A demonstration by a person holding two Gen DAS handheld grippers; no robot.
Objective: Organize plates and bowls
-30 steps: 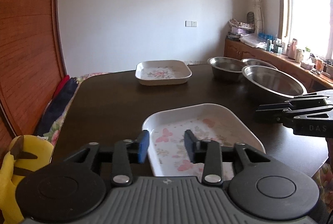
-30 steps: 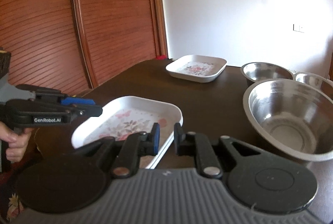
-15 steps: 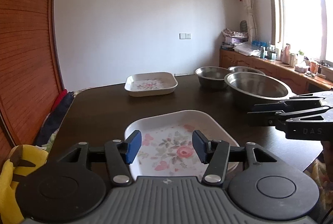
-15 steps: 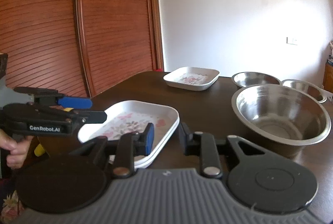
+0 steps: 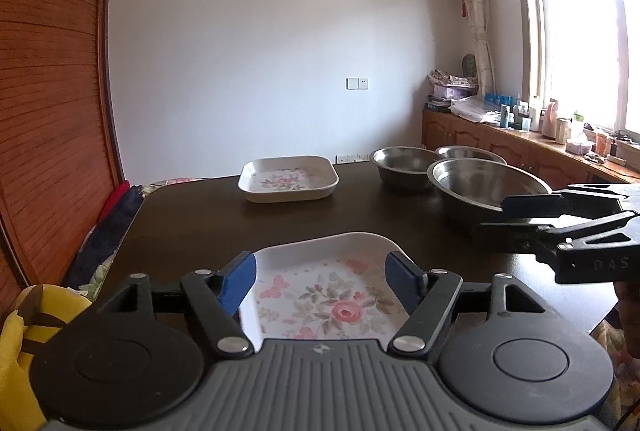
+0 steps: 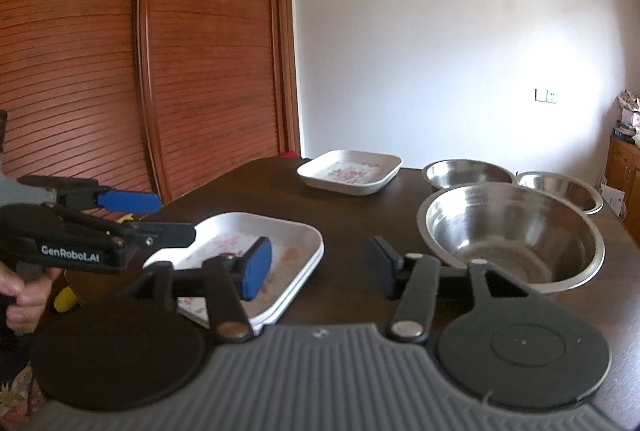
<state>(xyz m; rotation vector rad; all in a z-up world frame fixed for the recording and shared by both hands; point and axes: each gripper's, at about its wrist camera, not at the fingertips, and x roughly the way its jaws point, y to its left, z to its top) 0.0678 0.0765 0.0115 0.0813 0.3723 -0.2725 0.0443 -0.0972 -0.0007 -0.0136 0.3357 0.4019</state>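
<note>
Both sets of jaws stand wide and hold nothing: my left gripper (image 5: 318,277) frames the near plate (image 5: 332,295) at 6 o'clock on the table (image 5: 224,227), my right gripper (image 6: 316,263) sits between it and the big bowl (image 6: 510,231). I'd judge the best pick is low onto the plate's raised rim, squeezing gently, since the glossy white floral plastic looks slick. The far plate (image 5: 288,178) at 12 matches it: square, round-cornered; three steel bowls lie at 1 to 3, smooth and nestable
</note>
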